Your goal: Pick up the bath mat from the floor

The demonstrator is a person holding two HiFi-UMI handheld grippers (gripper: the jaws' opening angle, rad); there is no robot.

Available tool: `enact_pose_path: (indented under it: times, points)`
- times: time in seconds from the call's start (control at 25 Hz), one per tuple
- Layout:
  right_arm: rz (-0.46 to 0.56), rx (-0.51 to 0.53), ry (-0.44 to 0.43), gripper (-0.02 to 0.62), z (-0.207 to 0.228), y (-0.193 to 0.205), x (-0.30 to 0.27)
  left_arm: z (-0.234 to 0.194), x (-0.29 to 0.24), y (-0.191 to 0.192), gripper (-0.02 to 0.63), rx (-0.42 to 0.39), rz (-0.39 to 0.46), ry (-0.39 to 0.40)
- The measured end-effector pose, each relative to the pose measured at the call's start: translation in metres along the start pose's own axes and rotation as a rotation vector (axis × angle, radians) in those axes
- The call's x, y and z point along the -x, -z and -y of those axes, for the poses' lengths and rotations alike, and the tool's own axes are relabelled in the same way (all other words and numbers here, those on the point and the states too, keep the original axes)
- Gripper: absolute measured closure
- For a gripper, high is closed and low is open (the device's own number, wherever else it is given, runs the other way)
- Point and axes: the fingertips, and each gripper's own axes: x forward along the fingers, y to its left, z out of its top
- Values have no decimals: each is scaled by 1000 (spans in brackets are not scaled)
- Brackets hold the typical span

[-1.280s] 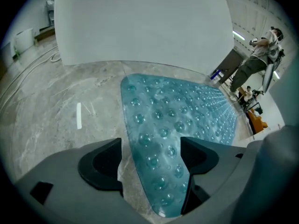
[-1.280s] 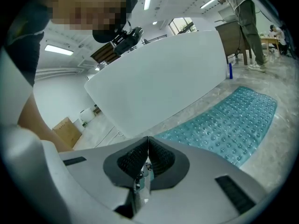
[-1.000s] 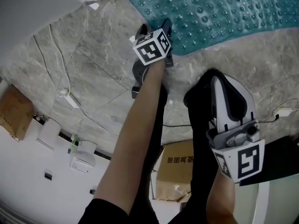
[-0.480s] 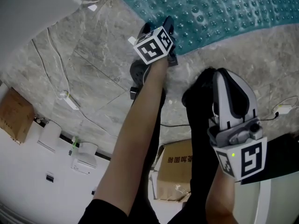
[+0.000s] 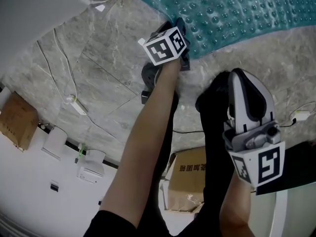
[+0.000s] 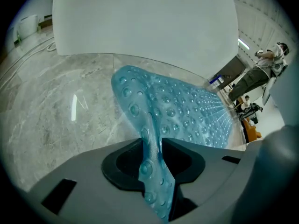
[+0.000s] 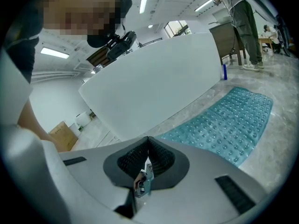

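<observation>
Item one, my left gripper [image 5: 178, 25]: reached out to the floor at the near corner of the teal, translucent, bump-studded rubber bath mat [image 5: 237, 9]. In the left gripper view the jaws of the left gripper [image 6: 152, 148] are closing, and a fold of the bath mat [image 6: 187, 111] stands pinched between them, its edge raised off the floor while the rest lies flat beyond. Item two, my right gripper [image 5: 236, 78]: held back and well apart from the mat, above the grey veined stone floor [image 5: 108, 68]. In the right gripper view I see the right gripper [image 7: 148, 146] with its jaws together and nothing from the scene between them. Item three, surroundings: a brown cardboard box [image 5: 190, 179] under my arms, a second brown box [image 5: 17, 120] at the left wall, and a thin white cable [image 5: 59, 58] across the floor.
</observation>
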Motion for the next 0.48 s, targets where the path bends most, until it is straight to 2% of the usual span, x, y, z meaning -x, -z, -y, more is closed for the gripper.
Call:
enact_pose_path:
  times: [0.2,0.48]
  points:
    - [2,10,33,583,11,1,6,17,15,-6,543,-32,-18,53]
    - [-9,-1,72,583,-1,-13,48,79,69,-33,561,-111,-34,177]
